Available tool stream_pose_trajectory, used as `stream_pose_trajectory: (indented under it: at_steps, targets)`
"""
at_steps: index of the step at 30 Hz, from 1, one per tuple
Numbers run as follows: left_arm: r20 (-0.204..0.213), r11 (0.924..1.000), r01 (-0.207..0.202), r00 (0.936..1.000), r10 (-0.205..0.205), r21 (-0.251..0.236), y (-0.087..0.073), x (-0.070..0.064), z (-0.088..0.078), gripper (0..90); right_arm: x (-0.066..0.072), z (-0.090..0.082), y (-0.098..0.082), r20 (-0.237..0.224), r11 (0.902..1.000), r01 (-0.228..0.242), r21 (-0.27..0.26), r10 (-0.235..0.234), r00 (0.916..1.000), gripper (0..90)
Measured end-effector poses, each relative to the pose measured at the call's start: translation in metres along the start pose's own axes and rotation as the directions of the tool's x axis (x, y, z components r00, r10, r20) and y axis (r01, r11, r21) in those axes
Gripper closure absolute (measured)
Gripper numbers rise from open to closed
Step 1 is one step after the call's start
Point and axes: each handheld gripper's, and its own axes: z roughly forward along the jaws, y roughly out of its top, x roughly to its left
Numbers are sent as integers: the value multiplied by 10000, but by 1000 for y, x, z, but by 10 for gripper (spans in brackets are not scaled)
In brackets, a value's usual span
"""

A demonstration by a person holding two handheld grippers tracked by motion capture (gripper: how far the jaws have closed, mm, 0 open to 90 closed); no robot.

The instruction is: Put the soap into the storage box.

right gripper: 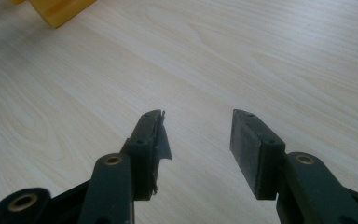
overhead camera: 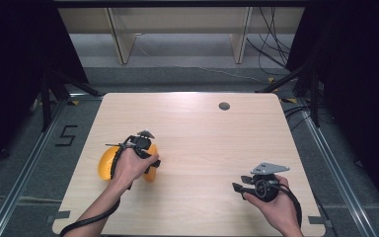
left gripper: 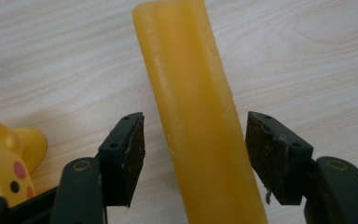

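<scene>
Left gripper (left gripper: 196,158) jaws stand wide, a yellow bar (left gripper: 196,116) running lengthwise between the pads (left gripper: 270,154), gap visible on both sides, neither pad pressing it. The bar starts below the jaw tips and runs past them, away from the gripper, lying on the wooden table (left gripper: 307,70). To the left of the left-hand jaw, close by, sits part of a yellow toy (left gripper: 9,158) with red and dark spots, resting on the table, apart from the bar. In the high view the left gripper (overhead camera: 150,165) sits over the yellow toy (overhead camera: 107,163) on the table's left side, with the left hand (overhead camera: 131,168) wrapped around the gripper body and covering most of it. Right gripper (right gripper: 196,135) jaws also stand wide, nothing between them, bare tabletop beneath. Far ahead and to its left, a yellow-orange edge (right gripper: 60,10) shows at the frame corner, too cropped to identify. In the high view the right gripper (overhead camera: 237,187) points left, well apart from the left one, held in the right hand (overhead camera: 271,197).
</scene>
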Motion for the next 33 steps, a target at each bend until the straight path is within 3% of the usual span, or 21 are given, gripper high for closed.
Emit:
stream_pose_trajectory:
  at_steps: [2, 4, 6, 8, 11, 14, 19, 20, 22, 26, 27, 29, 32, 33]
  targets:
    - [-103, 9996, -194, 9998, 196, 203, 0, 2, 2, 404, 1, 0, 0, 19, 9999, -118, 108, 118, 9999, 541]
    - [13, 9982, 86, 10000, -86, 602, 0, 1, 2, 423, 0, 1, -1, 70, 9999, 34, 99, -35, 10000, 540]
    - [80, 9975, 178, 9998, -184, 680, 0, 1, 4, 431, 0, 1, -1, 72, 10000, 42, 61, -42, 10000, 540]
    - [134, 9966, 297, 9994, -308, 767, 1, 0, 6, 450, 2, 0, -1, 37, 9994, -245, 237, 244, 9997, 538]
    - [174, 9938, 306, 9993, -326, 1069, 3, 0, 8, 507, 2, 0, -1, 38, 9992, -254, 301, 253, 9997, 538]
    - [85, 9901, 581, 9982, -597, 1275, 4, -3, 10, 529, 1, 1, -1, 24, 9998, -116, 173, 115, 9999, 537]
    - [-83, 9899, 376, 9993, -368, 1365, 6, -3, 10, 563, 2, 0, -1, 2, 9995, -270, 140, 270, 9996, 534]
    - [-78, 9894, 501, 9987, -495, 1364, 5, -4, 10, 568, 2, 0, -1, 3, 9997, -216, 141, 216, 9998, 534]
    - [-124, 9900, 181, 9998, -165, 1397, 5, -2, 9, 584, 2, 0, -1, 9, 9996, -213, 197, 213, 9998, 534]
    - [-108, 9900, 168, 9998, -155, 1399, 4, -2, 9, 596, 2, 0, -1, 10, 9996, -223, 193, 223, 9998, 534]
    - [-113, 9891, -78, 9999, 96, 1473, 4, 0, 8, 599, 2, 0, -1, 11, 9996, -220, 193, 219, 9998, 534]
    - [-78, 9880, -43, 10000, 56, 1547, 3, -1, 8, 602, 2, 0, -1, 7, 9996, -228, 178, 228, 9997, 532]
    - [8, 9877, -301, 9995, 303, 1535, 3, 0, 7, 604, 2, 0, 0, 20, 9996, -216, 163, 216, 9998, 532]
    - [22, 9876, -462, 9989, 464, 1502, 3, 0, 6, 604, 1, 1, 0, 34, 10000, 14, 11, -14, 10000, 531]
